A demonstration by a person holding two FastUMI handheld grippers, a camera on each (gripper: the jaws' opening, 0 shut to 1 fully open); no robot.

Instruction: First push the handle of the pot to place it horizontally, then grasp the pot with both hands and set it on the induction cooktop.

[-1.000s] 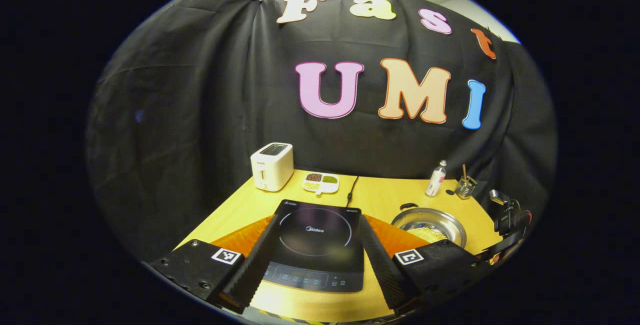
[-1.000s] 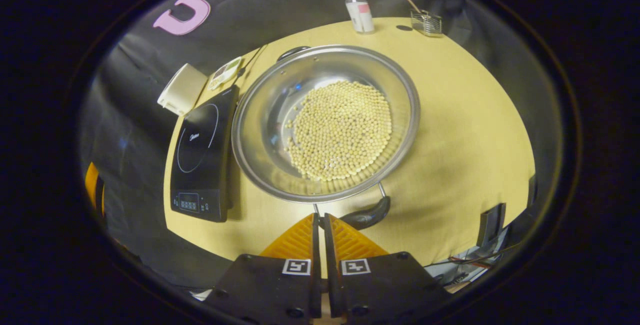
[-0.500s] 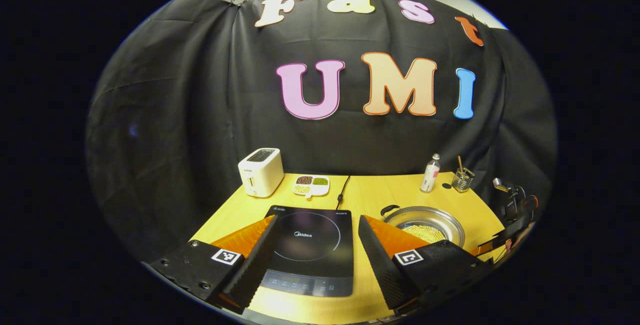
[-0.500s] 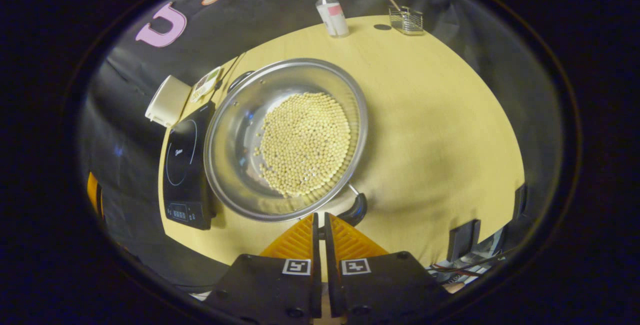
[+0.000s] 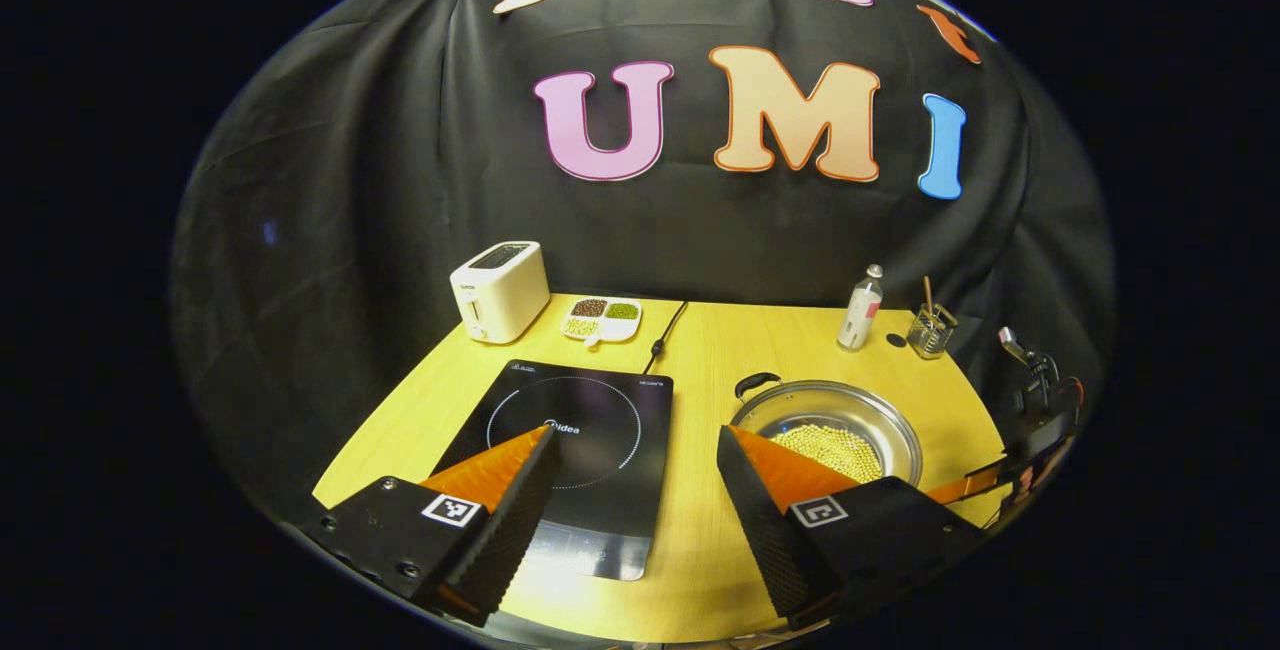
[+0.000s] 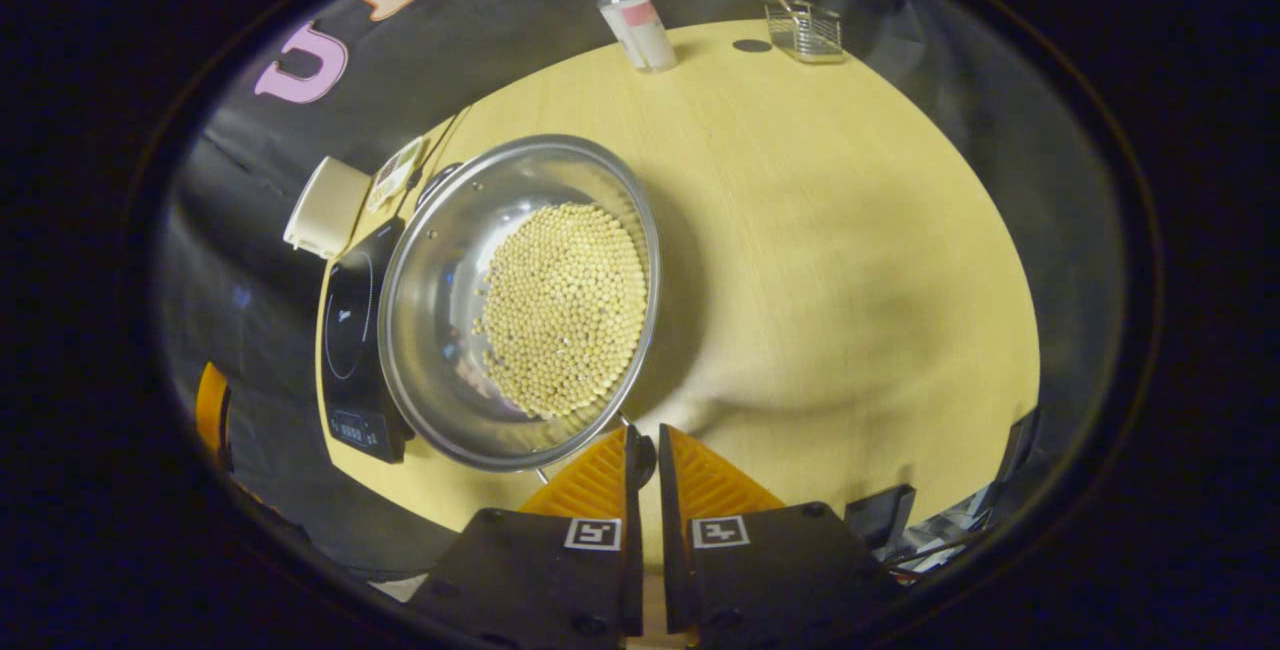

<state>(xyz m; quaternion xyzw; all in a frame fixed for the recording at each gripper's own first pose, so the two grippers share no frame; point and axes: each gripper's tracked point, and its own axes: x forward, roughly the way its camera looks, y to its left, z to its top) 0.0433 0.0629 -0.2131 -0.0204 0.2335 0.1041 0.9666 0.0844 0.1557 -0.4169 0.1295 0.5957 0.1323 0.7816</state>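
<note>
Though close-set, right tool [image 6: 646,436] at handle [image 6: 644,457]

Each gripper [image 5: 632,440] has a black body with screws. A square black-and-white marker [image 6: 593,533] sits on each finger base. Finger faces are ribbed.

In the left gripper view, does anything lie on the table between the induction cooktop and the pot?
No. In the left gripper view, only a bare strip of yellow table separates the induction cooktop from the pot.
</note>
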